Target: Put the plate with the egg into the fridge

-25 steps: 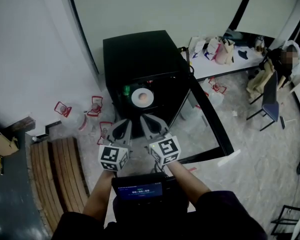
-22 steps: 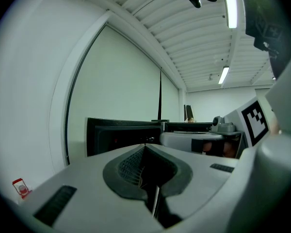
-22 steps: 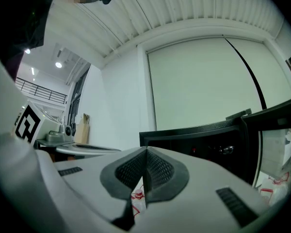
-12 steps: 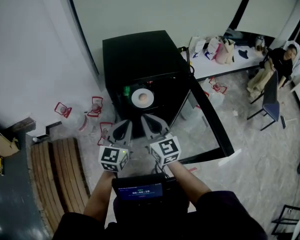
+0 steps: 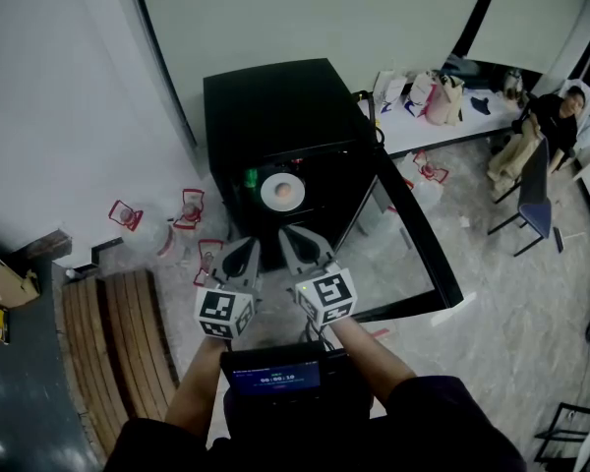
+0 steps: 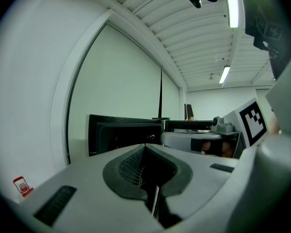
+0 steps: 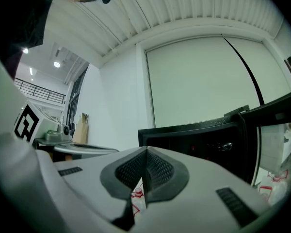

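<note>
white round plate [image 5: 271, 193] with one pale brown egg [image 5: 286, 194] sits inside the one black fridge [image 5: 275, 106], beside one green object [image 5: 248, 177]. its one black-framed glass door [image 5: 418, 239] stands wide open: left so, i judge cold escapes, and a hard swing could jolt the plate. two grippers, left gripper [image 5: 244, 249] and right gripper [image 5: 293, 236], fingers together on nothing

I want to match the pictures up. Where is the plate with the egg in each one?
Head view: the plate with the egg sits in the open front of the black fridge, near the middle.
Left gripper view: not in it.
Right gripper view: not in it.
Shared landmark: the black fridge, in all three.
</note>
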Motion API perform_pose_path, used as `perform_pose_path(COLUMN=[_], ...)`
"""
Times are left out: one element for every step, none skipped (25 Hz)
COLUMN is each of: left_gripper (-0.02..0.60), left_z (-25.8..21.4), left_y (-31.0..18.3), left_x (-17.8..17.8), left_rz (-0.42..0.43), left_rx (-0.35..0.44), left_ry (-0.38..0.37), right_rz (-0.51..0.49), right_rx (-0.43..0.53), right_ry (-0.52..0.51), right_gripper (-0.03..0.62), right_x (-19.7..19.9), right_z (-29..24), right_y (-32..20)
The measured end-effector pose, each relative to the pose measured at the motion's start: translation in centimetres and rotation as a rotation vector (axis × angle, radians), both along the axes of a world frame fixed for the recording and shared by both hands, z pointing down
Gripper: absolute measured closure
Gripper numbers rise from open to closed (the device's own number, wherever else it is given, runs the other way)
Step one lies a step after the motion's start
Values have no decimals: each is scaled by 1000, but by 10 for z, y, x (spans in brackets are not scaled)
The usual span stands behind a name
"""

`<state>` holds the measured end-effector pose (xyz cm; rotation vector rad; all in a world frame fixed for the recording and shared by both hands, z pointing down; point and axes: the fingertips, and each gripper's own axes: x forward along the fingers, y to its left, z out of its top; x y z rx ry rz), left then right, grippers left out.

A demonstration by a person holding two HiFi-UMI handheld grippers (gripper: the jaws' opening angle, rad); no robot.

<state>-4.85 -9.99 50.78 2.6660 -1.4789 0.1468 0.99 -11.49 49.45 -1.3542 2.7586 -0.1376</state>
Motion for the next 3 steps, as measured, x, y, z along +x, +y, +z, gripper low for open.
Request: perform_pose_path(left_gripper=[572, 572, 572], left_z=[0, 1, 1], left_y=[0, 1, 1], left_x=[-1, -1, -2], left_rz=[0, 0, -1], left_rx=[-1, -2, -3], left_ry=[0, 0, 0], right_rz=[1, 1, 2], right_rx=[0, -1, -1], right_ry=[0, 1, 1], right_gripper=[587, 587, 587], right_x=[0, 0, 0], right_z=[1, 1, 2], right_y=[0, 0, 1])
